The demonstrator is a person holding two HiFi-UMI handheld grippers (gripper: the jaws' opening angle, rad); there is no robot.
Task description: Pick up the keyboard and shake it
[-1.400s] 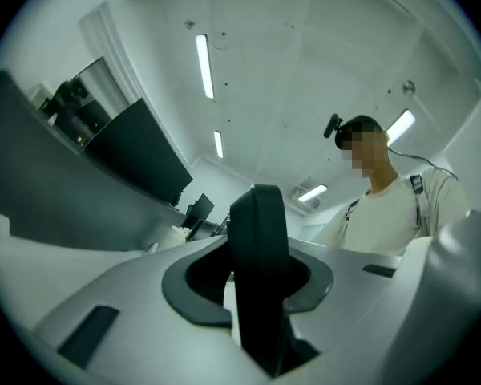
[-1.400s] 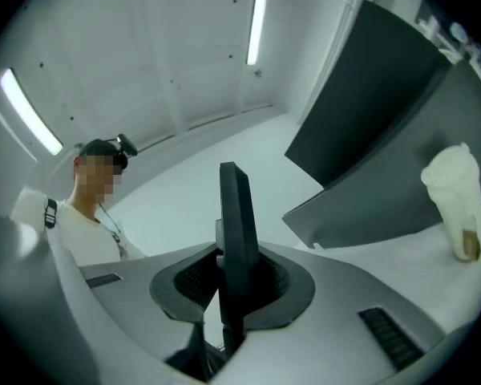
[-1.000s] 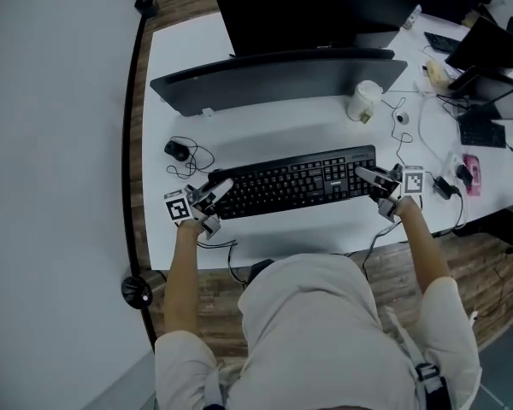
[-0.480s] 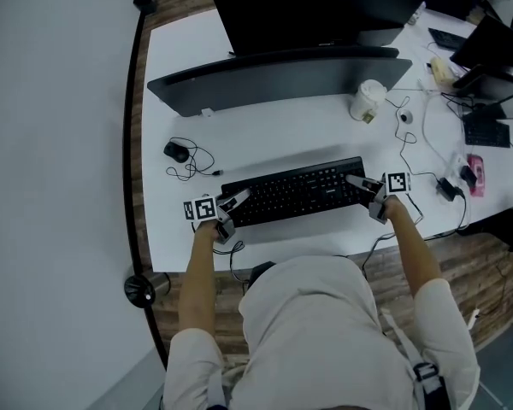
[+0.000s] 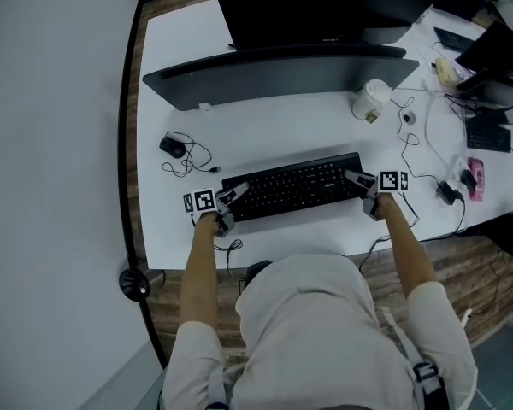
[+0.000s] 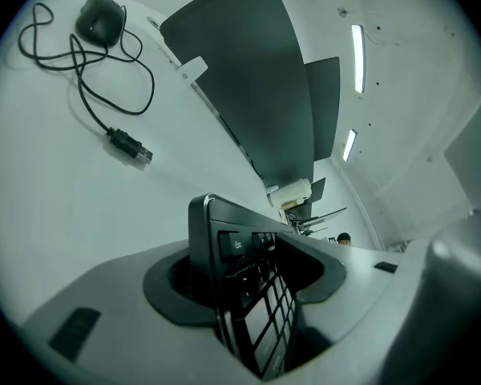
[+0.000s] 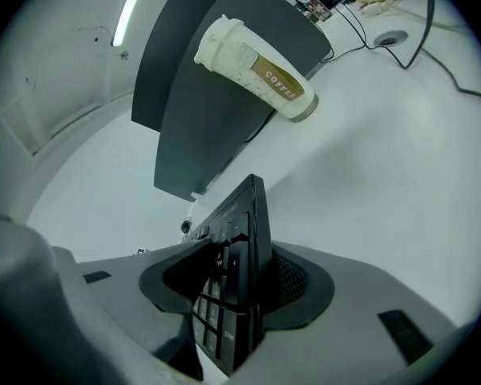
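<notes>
Black keyboard [image 5: 295,186] between 2 tilted claws [image 5: 236,194] [image 5: 354,178]

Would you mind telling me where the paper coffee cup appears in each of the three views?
Head view: the coffee cup stands upper right of centre, by the wide monitor's right end.
Left gripper view: coffee cup small, just right of centre, above the keyboard's corner.
Right gripper view: coffee cup large, upper centre, tilted in the picture.
Shared landmark: the keyboard, central in the head view, low centre in both gripper views.
</notes>
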